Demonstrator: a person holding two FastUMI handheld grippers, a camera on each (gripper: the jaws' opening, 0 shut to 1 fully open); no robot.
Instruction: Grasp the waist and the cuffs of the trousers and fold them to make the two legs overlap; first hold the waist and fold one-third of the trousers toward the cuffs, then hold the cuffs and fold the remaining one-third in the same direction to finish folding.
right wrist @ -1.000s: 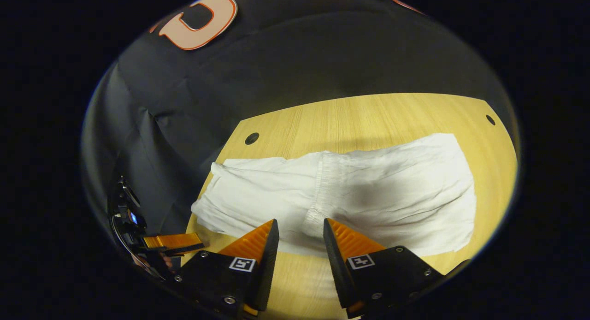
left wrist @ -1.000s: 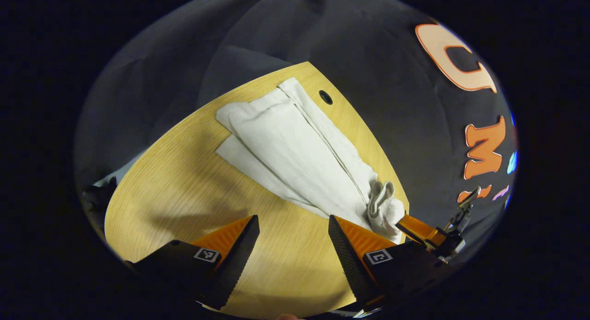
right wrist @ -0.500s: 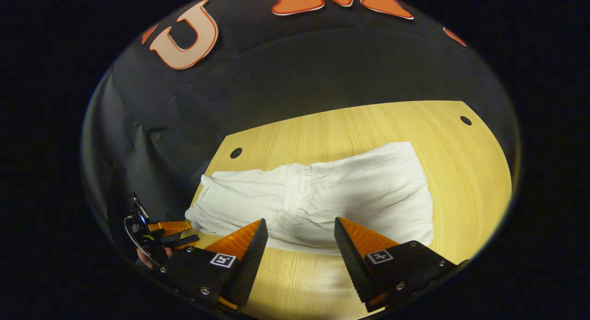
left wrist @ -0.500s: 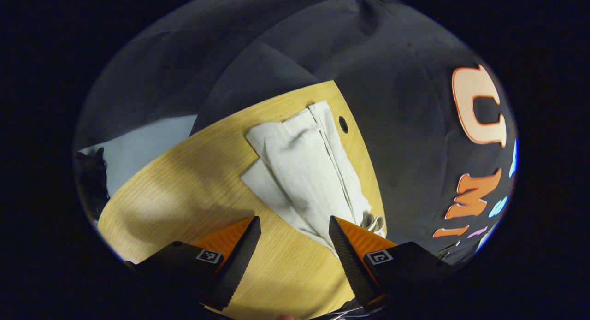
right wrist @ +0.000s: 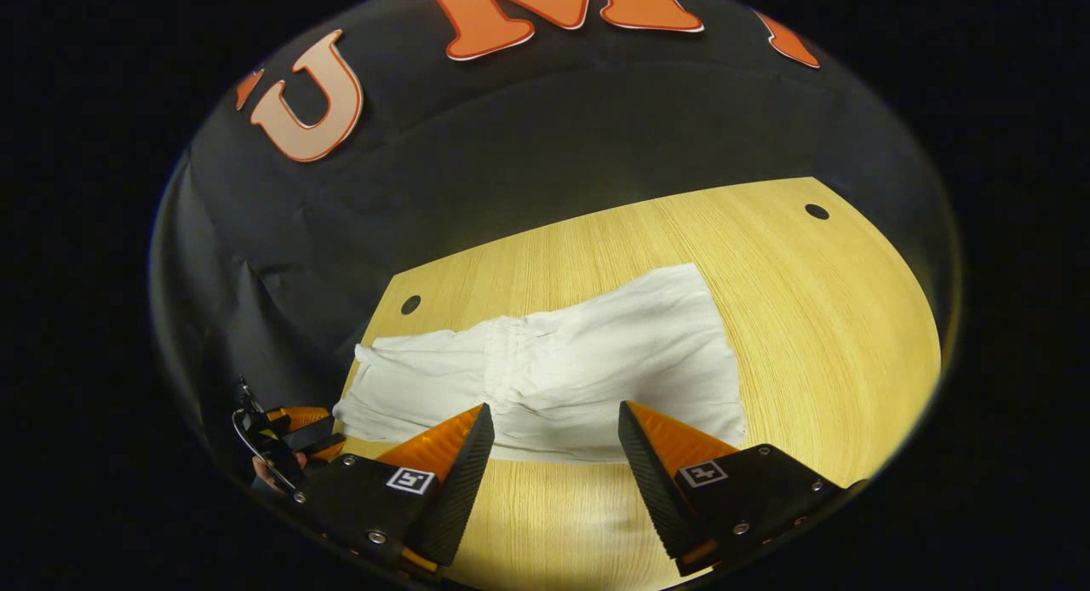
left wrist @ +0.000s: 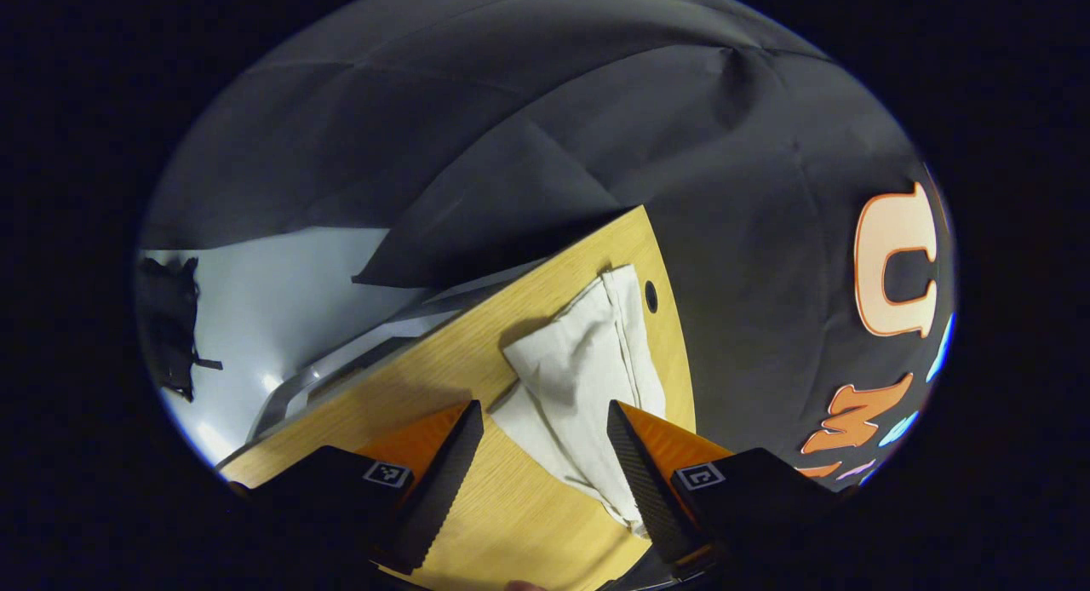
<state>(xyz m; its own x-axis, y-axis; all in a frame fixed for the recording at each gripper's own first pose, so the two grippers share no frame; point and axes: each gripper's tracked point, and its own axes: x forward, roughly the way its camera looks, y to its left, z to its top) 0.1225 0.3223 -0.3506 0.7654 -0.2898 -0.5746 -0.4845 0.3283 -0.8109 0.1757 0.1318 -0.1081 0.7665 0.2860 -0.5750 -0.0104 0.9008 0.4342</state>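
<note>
On the table [right wrist: 851, 318] the trousers [right wrist: 596, 361] lie flat as a white, creased, folded bundle, a layer's edge crossing them toward 9 o'clock of their middle in the right gripper view. Right gripper [right wrist: 553, 455] at 6 o'clock, jaws spread wide, empty, above the cloth's near edge. Left gripper [left wrist: 541, 455] gapes equally wide, gripping nothing, the trousers [left wrist: 588, 370] stretching toward 1 o'clock beside a hole [left wrist: 651, 295] in the table [left wrist: 443, 365].

Both grippers have drawn back from the trousers [right wrist: 553, 378], right gripper [right wrist: 553, 455] opened wider.
</note>
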